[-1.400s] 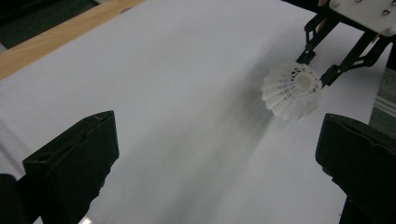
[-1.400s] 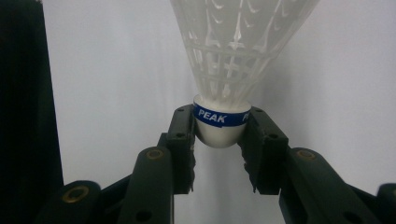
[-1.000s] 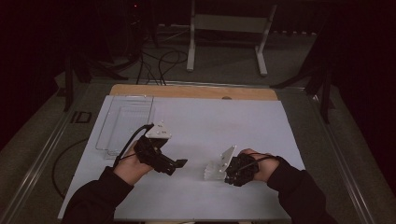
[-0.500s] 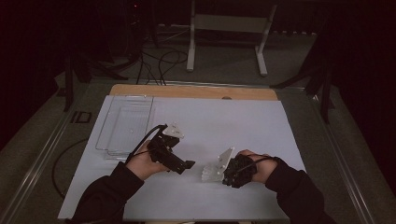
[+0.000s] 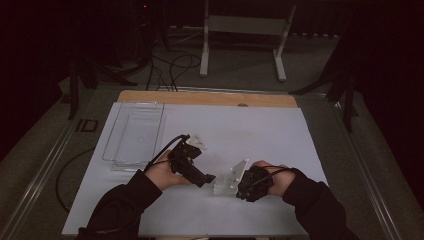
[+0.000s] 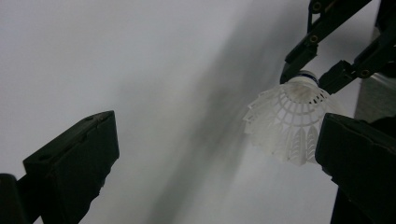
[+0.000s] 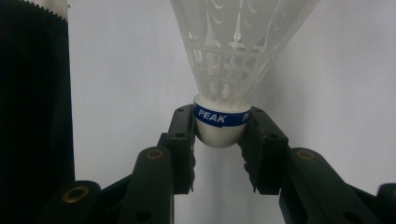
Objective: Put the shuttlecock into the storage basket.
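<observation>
Shuttlecock (image 7: pixel 227 70) clamped by its cork base between the jaws of the right tool (image 7: pixel 219 135), white plastic skirt pointing away from the tool, blue band with the word "PEAK" just above the jaw tips. Seen from the left gripper view as well: same shuttlecock (image 6: pixel 290 120) at the right, cork up between the two thin black jaws of the right tool (image 6: pixel 310 74), skirt opening downward toward the white surface, just beside the right-hand jaw of the left tool and partly hidden behind it. Left tool (image 6: pixel 219 158) with jaws wide apart, nothing between them, only white surface in the gap.

From the high view: both tools held low over the near part of the white-covered bench (image 5: pixel 260 125), left tool (image 5: pixel 207 178) pointing to the right toward the shuttlecock (image 5: pixel 223 185), right tool (image 5: pixel 235 182) pointing to the left, the shuttlecock pale and hard to tell apart from the surface there. Left hand (image 5: pixel 162 172) and right hand (image 5: pixel 272 175) in dark sleeves, coming from the near edge. Clear plastic tray (image 5: pixel 134 135) lying flat on the left part of the bench, well apart from the shuttlecock, beyond the left hand.
</observation>
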Available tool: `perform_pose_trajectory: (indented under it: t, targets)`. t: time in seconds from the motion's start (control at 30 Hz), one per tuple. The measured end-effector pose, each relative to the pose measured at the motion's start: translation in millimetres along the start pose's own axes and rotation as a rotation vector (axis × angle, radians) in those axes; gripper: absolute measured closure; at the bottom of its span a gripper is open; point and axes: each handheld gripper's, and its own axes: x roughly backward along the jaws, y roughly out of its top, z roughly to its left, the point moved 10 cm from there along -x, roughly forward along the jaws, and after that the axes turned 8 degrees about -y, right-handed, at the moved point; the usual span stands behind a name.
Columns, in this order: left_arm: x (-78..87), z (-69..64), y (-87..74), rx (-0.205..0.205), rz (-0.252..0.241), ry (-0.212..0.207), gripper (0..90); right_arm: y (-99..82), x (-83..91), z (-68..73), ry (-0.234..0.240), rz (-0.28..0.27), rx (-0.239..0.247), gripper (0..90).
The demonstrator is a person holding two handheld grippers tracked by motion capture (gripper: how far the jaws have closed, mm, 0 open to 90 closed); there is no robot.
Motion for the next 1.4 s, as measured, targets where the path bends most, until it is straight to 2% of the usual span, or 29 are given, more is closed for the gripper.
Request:
perform_pose_trajectory:
  t: [0.2, 0.23, 0.27, 0.37, 0.4, 0.43, 0.5, 0.6, 0.63, 0.67, 0.7, 0.8, 1.0, 1.1, 1.13, 1.17, 1.23, 1.4]
  targets:
    - [-7.3, -8.4, 0.1, -0.05, 0.045, -0.045, 5.9, 3.4, 1.1, 0.4, -0.003, -0.006, 0.015, 65.5]
    - [-9.4, -11.3, 0.4, -0.068, 0.052, -0.055, 10.0, 4.7, 1.3, 0.5, -0.002, -0.008, 0.017, 65.5]
    - [-9.4, -11.3, 0.4, -0.068, 0.052, -0.055, 12.2, 4.7, 1.3, 0.5, -0.002, -0.008, 0.017, 65.5]
    - [-12.9, -14.9, -0.2, -0.102, 0.06, -0.072, 16.0, 6.3, 1.5, 0.8, -0.005, -0.01, 0.018, 65.5]
    - [-13.6, -16.1, -0.5, -0.116, 0.063, -0.08, 24.1, 6.8, 2.0, 1.0, -0.006, -0.01, 0.024, 65.5]
    - [-15.5, -18.3, -2.2, -0.14, 0.079, -0.1, 28.6, 7.7, 2.6, 1.5, -0.008, -0.011, 0.024, 65.5]
    - [-17.7, -17.5, -3.3, -0.152, 0.091, -0.094, 34.3, 8.6, 3.8, 1.6, -0.009, -0.013, 0.03, 65.5]
    - [-19.2, -18.0, -3.5, -0.148, 0.091, -0.111, 39.9, 9.7, 4.2, 1.6, -0.009, -0.017, 0.035, 65.5]
    - [-19.8, -18.5, -3.7, -0.148, 0.094, -0.115, 47.5, 10.3, 4.4, 1.9, -0.008, -0.017, 0.036, 65.5]
    - [-20.9, -19.7, -3.5, -0.148, 0.093, -0.13, 47.5, 10.3, 4.4, 1.9, -0.008, -0.017, 0.036, 65.5]
    - [-21.8, -20.5, -3.9, -0.15, 0.1, -0.14, 53.2, 11.5, 4.3, 2.4, -0.005, -0.022, 0.046, 65.5]
    - [-25.2, -21.4, -4.4, -0.157, 0.114, -0.139, 57.1, 12.2, 4.4, 2.6, -0.007, -0.021, 0.046, 65.5]
    - [-28.6, -19.3, -5.6, -0.169, 0.119, -0.137, 57.2, 14.7, 5.0, 3.6, -0.007, -0.023, 0.065, 65.5]
    - [-30.8, -21.0, -9.4, -0.172, 0.138, -0.158, 62.0, 17.4, 5.4, 5.1, -0.003, -0.029, 0.078, 65.5]
    - [-31.6, -22.6, -9.6, -0.173, 0.138, -0.17, 62.6, 18.0, 5.5, 5.3, -0.002, -0.029, 0.083, 65.5]
    - [-33.2, -26.3, -9.9, -0.174, 0.141, -0.193, 67.4, 19.6, 4.9, 5.8, -0.003, -0.031, 0.082, 65.5]
    - [-34.6, -28.1, -9.5, -0.167, 0.141, -0.207, 69.3, 20.5, 5.2, 5.7, -0.007, -0.029, 0.08, 65.5]
    - [-35.2, -28.1, -9.3, -0.165, 0.139, -0.22, 76.7, 21.4, 4.5, 5.1, -0.008, -0.027, 0.093, 65.5]
